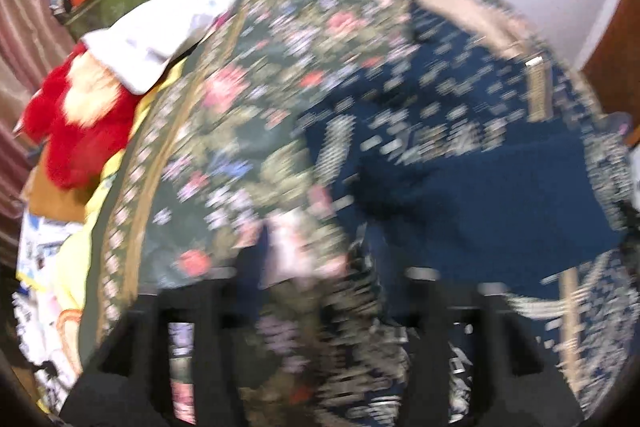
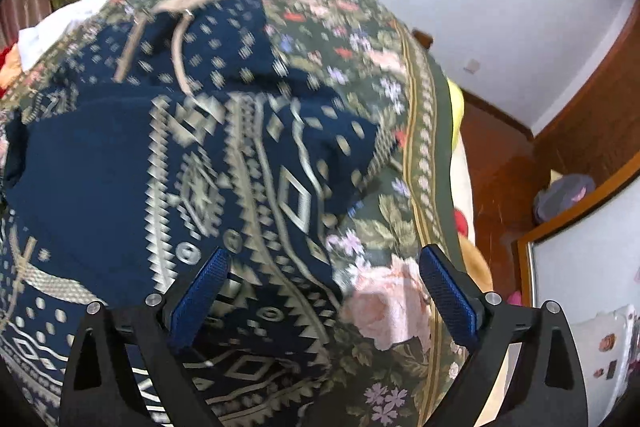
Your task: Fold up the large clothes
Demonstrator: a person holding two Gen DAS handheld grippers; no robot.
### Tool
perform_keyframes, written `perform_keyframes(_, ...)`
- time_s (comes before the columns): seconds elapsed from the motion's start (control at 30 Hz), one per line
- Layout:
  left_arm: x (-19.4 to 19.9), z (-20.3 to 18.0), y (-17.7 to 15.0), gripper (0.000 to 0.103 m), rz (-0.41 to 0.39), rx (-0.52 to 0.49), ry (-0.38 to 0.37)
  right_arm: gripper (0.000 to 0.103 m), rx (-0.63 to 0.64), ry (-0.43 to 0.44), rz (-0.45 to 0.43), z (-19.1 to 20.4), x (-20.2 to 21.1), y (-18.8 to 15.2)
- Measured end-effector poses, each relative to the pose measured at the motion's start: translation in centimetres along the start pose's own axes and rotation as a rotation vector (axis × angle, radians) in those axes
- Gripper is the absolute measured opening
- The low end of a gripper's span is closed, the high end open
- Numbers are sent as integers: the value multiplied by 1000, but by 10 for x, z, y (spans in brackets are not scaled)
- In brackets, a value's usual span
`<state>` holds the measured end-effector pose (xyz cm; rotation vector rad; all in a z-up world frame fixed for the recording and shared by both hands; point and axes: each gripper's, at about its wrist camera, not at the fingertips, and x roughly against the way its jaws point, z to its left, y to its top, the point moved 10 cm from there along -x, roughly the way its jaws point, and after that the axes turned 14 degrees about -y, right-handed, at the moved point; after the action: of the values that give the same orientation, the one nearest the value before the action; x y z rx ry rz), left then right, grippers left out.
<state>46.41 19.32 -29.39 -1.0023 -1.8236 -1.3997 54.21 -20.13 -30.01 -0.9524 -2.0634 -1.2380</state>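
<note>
**Q:** Where is your garment?

**A:** The navy hooded sweater with cream geometric knit (image 2: 132,163) lies spread on the floral bedspread (image 2: 384,235).

**Q:** How will it handle?

**A:** Soft and limp, probably bulky. Both the left tongs (image 1: 320,291) and right tongs (image 2: 324,279) stand released; pinch its hem edge.

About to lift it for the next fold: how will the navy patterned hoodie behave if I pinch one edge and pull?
The hoodie will probably droop and bunch; it already lies in soft folds. Its drawstrings hang loose and may trail. Being thick knit, it likely drags on the floral blanket rather than sliding. The right gripper stands open over it.
</note>
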Motion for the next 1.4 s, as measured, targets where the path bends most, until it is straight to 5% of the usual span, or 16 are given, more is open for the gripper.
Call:
perform_keyframes(0.03,0,-11,8,91,-25,-11,-13,96,-4,8,-11,2,5,3)
perform_keyframes(0.07,-2,-18,14,97,-39,-25,-8,96,-8,20,-23,5,11,7)
perform_keyframes(0.3,-55,-14,18,97,39,-145,273,96,82,9,15,31,0,0)
perform_keyframes(0.47,-43,24,2,97,38,-111,277,97,9,46,65,16,-15,-7)
perform_keyframes(0.67,-12,79,-12,97,70,-101,394,97,-116,103,138,-10,-27,-12)
perform_keyframes(0.9,21,67,5,97,-7,-41,237,97,-186,145,128,-27,-6,4)
perform_keyframes(1.2,27,-30,88,97,-119,-106,7,97,-188,225,-13,-19,40,89)
perform_keyframes(1.4,0,-72,136,97,-131,-151,-75,97,-181,264,-30,11,23,142)
